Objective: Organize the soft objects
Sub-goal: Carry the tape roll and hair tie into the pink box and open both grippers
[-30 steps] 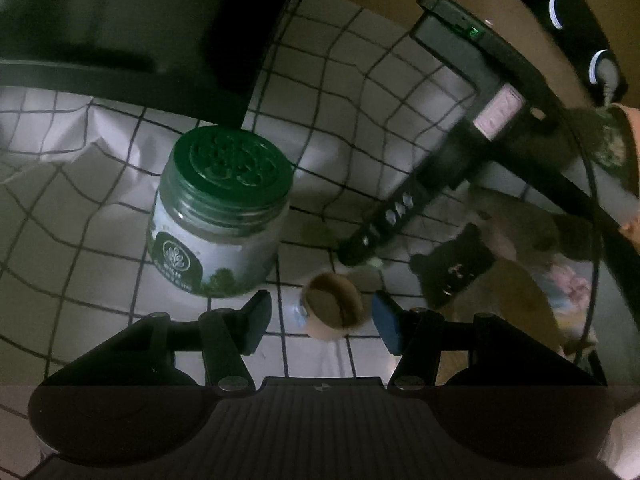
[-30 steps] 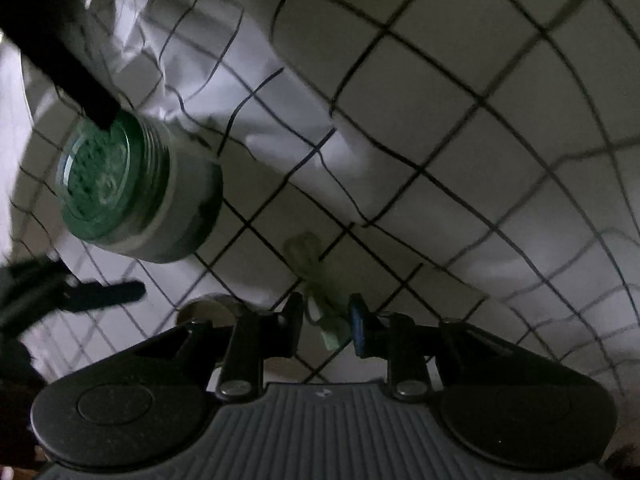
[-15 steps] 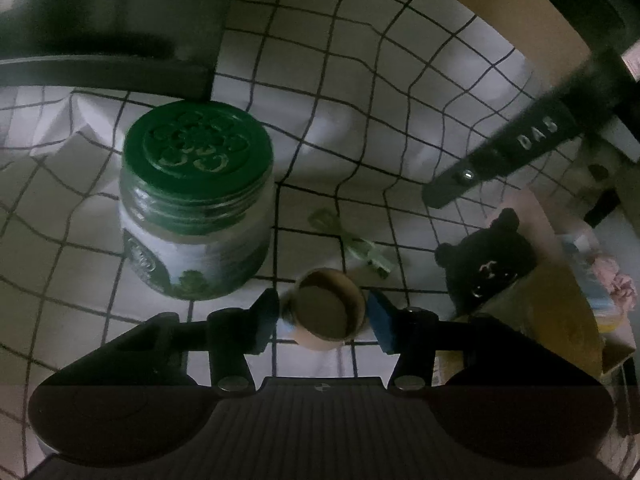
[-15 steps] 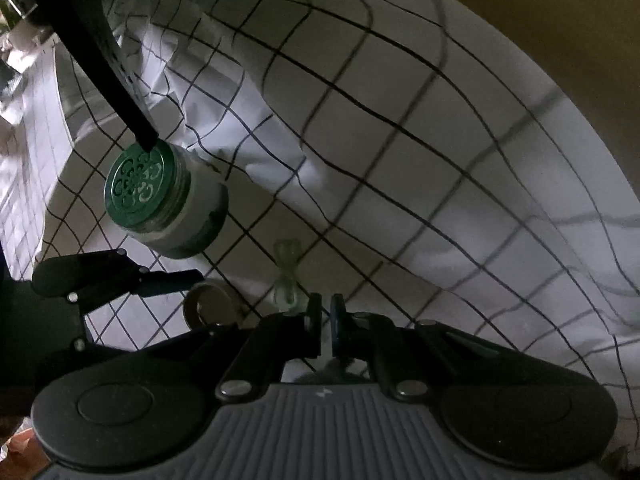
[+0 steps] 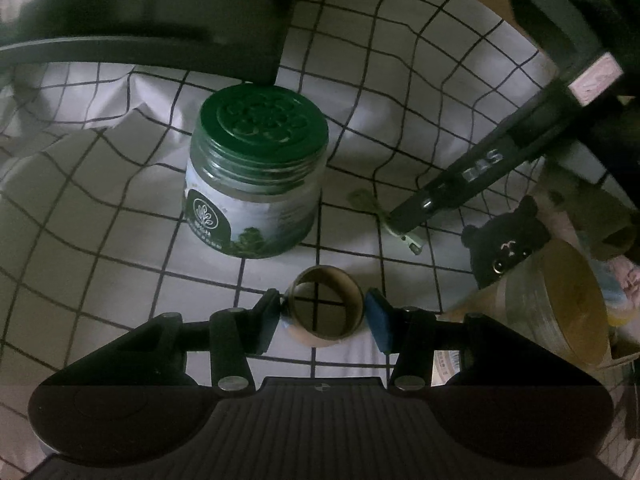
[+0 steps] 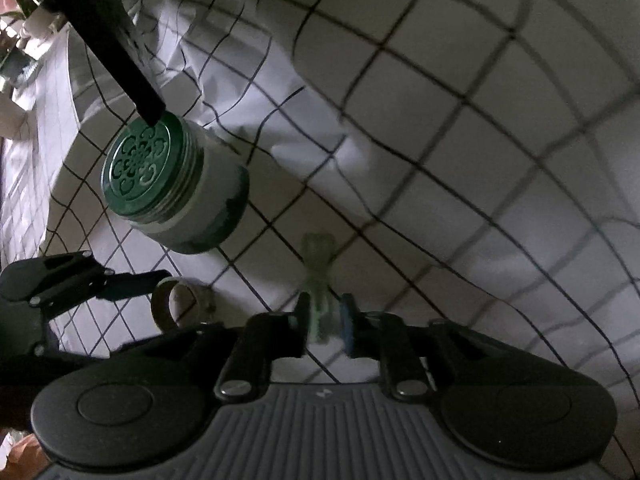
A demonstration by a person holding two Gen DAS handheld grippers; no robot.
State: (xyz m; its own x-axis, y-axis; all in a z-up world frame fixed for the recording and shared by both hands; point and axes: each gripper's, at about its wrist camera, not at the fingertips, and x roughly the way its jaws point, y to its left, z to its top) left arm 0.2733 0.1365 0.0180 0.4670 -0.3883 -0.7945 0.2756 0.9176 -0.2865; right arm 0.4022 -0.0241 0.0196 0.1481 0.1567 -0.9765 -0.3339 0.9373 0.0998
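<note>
A brown cardboard ring [image 5: 320, 334] stands on the white checked cloth [image 5: 400, 80], and my left gripper [image 5: 322, 312] is shut on it, a pad touching each side. The ring [image 6: 162, 308] also appears at the left of the right wrist view. A small pale green soft piece [image 6: 318, 264], pinched at its middle, lies on the cloth. My right gripper [image 6: 322, 316] points down over its near end. Its jaws are opening, with the piece between the pads and a small gap on each side. In the left wrist view the right gripper [image 5: 404, 232] reaches down at the green piece [image 5: 364, 200].
A jar with a green patterned lid [image 5: 256, 184] stands just behind the ring. A black plush bear [image 5: 504, 240] sits at the right by a round tan container [image 5: 560, 300]. A dark box [image 5: 140, 12] fills the far left. The cloth is creased around the jar.
My left jaws narrowed onto the ring. My right gripper lifted away with its jaws shut, then came back down with its jaws apart around the green piece.
</note>
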